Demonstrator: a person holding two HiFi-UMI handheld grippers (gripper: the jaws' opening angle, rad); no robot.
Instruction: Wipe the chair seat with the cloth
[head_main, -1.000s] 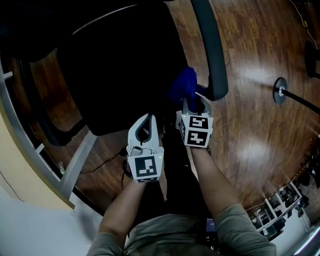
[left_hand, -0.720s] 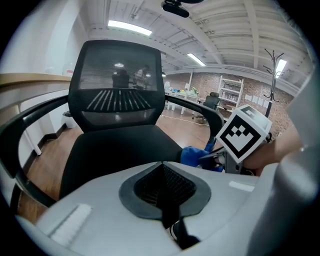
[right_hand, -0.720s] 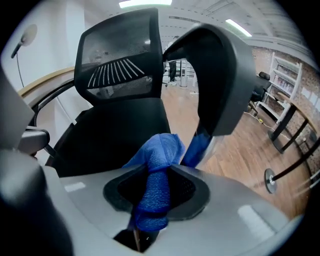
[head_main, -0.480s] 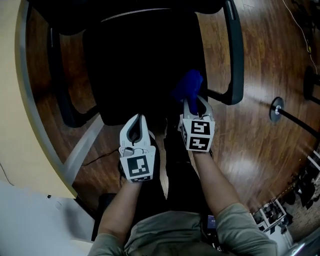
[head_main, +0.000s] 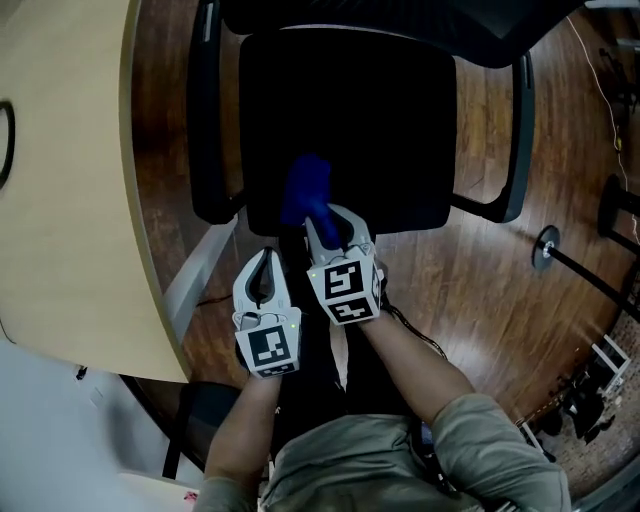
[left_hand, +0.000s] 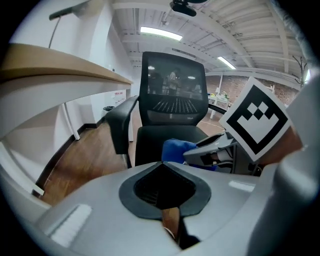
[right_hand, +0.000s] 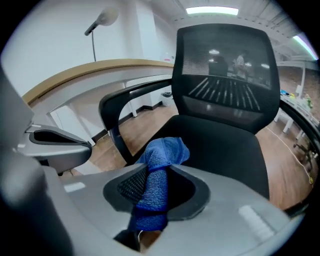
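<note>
Nearest, the left gripper (left_hand: 161, 164) has its jaws closed together on nothing. The right gripper (right_hand: 156, 170) pinches a bunched blue terry cloth (right_hand: 162, 152). Only the head view places the cloth above the front edge of the black padded chair seat (head_main: 380, 130). Farther off, the gripper views add the black mesh backrest (right_hand: 225, 65).

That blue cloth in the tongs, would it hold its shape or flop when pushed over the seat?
Probably floppy: the blue cloth bunches and folds over beyond the right tongs. It looks light, carried by one pinch. Its knitted texture would likely drag on the chair seat rather than slide.
</note>
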